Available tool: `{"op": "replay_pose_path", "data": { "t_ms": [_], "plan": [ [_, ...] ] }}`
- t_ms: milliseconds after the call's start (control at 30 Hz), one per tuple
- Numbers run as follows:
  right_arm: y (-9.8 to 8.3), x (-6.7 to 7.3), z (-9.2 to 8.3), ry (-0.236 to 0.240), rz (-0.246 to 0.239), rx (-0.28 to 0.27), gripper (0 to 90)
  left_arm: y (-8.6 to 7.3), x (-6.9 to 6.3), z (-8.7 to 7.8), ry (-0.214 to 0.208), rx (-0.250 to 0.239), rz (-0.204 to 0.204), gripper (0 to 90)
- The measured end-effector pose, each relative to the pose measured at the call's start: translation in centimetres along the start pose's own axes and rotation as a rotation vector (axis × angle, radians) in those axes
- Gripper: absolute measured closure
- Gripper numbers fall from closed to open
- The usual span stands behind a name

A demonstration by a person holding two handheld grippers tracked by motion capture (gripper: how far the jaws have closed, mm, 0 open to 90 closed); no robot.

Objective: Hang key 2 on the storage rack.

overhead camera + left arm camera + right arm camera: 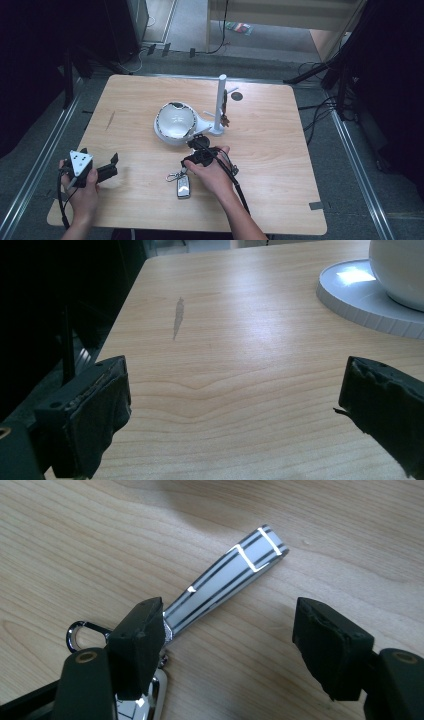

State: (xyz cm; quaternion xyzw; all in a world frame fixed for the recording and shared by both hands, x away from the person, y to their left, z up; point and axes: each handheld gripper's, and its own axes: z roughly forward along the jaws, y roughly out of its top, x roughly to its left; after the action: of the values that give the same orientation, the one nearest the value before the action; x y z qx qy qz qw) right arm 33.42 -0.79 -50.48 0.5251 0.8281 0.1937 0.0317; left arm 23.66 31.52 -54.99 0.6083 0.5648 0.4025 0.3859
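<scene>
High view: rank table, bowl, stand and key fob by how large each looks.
1. Table.
2. Bowl on its grey plate.
3. Stand: tall but thin, and its base is partly hidden, so its rank against the bowl is unsure.
4. Key fob.

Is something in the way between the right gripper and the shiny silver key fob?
Nothing visible is. The right gripper hangs open right over the shiny silver key fob on the light wooden table; one jaw stands by its metal clip end.
</scene>
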Motion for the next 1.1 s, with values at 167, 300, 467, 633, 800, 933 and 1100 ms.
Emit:
{"op": "replay_pose_path", "data": {
  "t_ms": [167,300,467,633,800,933,1100],
  "plan": [
    [0.3,0.4,0.3,-0.004,-0.012,0.005,30.2,0.0,0.0,0.0,-0.001,-0.001,0.001,0.5],
    [0.5,0.7,0.7,-0.009,-0.007,0.014,31.1,0.0,0.0,-0.1,-0.002,-0.005,-0.001,0.5],
    [0.6,1.1,1.1,-0.011,-0.009,0.023,32.5,0.0,0.0,-0.1,-0.002,-0.005,0.000,0.5],
    [0.6,1.5,1.4,-0.008,-0.017,0.027,38.1,0.0,0.0,0.0,-0.002,-0.005,-0.001,0.5],
    [0.5,2.0,1.4,-0.004,-0.046,0.016,47.4,0.0,0.0,0.0,-0.003,-0.005,0.000,0.5],
    [0.5,2.0,1.5,0.000,-0.046,0.008,49.8,0.0,0.0,0.0,-0.003,-0.004,0.003,0.5],
    [0.5,2.1,1.5,0.018,-0.048,-0.001,58.7,0.0,0.0,0.0,-0.004,-0.004,0.004,0.5]
  ]
}}
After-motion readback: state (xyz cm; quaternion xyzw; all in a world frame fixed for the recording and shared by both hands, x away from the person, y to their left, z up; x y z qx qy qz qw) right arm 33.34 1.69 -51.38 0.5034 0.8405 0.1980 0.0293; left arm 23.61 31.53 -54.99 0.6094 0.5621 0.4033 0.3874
